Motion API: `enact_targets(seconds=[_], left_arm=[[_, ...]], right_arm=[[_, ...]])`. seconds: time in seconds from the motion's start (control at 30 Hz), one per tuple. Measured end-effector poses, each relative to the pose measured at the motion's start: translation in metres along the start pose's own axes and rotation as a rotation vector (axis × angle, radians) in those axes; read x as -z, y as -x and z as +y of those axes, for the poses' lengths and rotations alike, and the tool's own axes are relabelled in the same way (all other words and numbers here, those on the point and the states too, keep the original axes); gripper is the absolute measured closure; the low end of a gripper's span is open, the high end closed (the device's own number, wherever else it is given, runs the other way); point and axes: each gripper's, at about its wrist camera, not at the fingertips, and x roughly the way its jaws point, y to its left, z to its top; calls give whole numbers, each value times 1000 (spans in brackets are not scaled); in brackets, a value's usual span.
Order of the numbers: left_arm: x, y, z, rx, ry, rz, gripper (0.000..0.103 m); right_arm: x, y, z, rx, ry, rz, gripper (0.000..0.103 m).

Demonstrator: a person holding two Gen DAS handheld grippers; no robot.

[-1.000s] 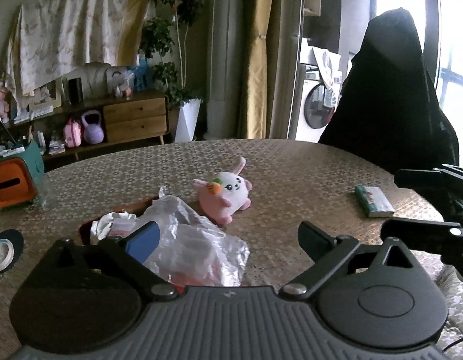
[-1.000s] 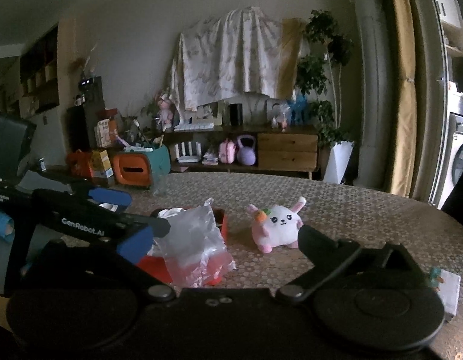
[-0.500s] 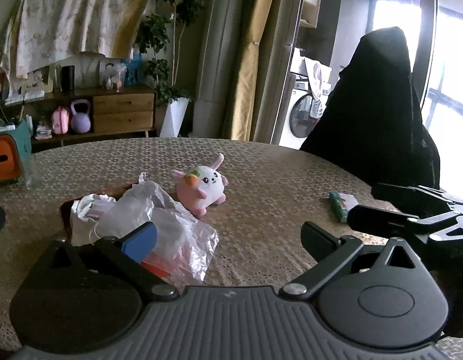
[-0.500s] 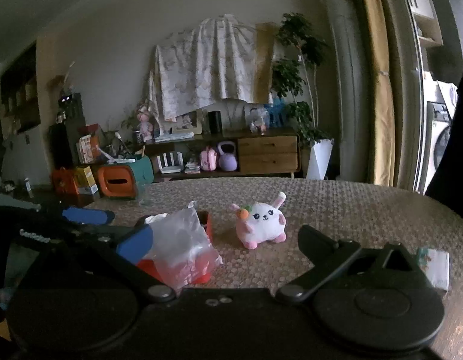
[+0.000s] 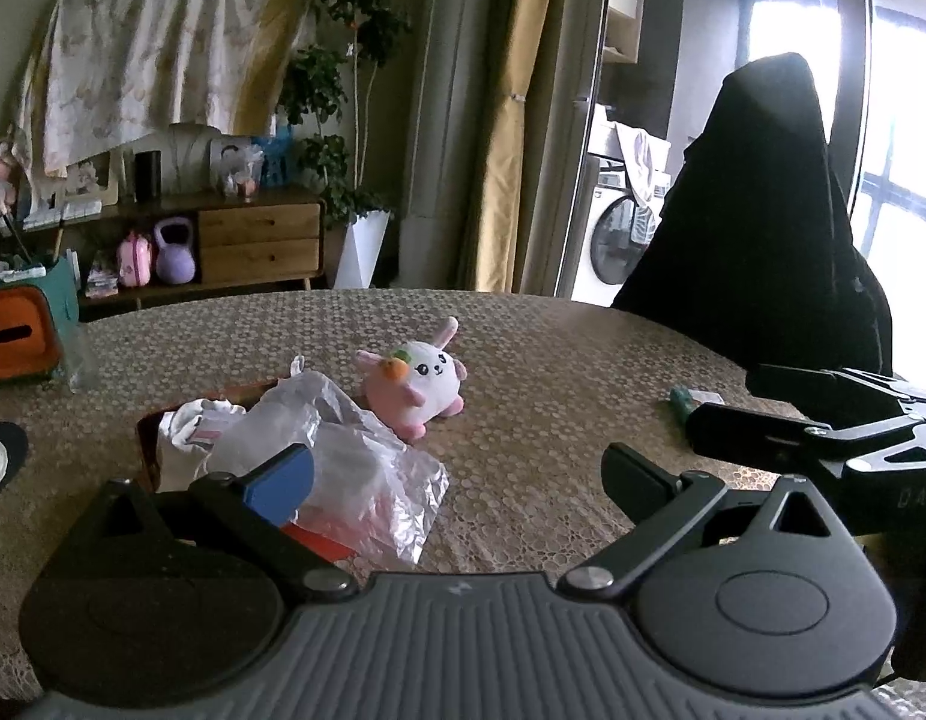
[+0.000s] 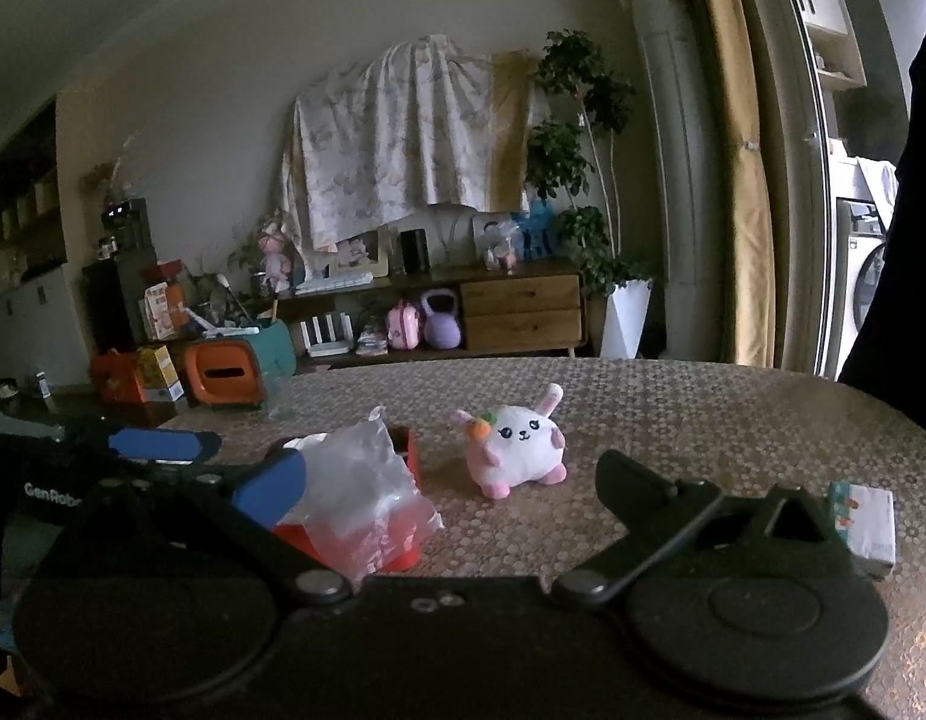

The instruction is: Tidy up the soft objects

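A pink and white plush bunny (image 5: pixel 420 387) with an orange carrot lies on the patterned table (image 5: pixel 553 360); it also shows in the right wrist view (image 6: pixel 520 450). Left of it, a crumpled clear plastic bag (image 5: pixel 342 462) lies over a red tray (image 5: pixel 150 450) that holds white soft items (image 5: pixel 186 420). The bag (image 6: pixel 366 492) and the red tray (image 6: pixel 402 450) also show in the right wrist view. My left gripper (image 5: pixel 456 474) is open and empty, just short of the bag. My right gripper (image 6: pixel 450 474) is open and empty, facing the bunny.
A small tissue pack (image 6: pixel 865 519) lies at the table's right; part of it shows in the left wrist view (image 5: pixel 685 399). An orange and teal box (image 6: pixel 234 366) stands at the far left edge. A black-covered chair (image 5: pixel 763 210) stands behind the table.
Both grippers have shifted a little; the bunny and the bag now sit nearer the middle of each view. Both jaws stay open and nothing on the table has moved.
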Motion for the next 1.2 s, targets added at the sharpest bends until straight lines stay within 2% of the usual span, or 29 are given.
enact_targets(seconds=[1.2], left_arm=[[-1,1,-3,19,-10,-16,0]], right_arm=[[5,-4,-1,31,-9,19,0]])
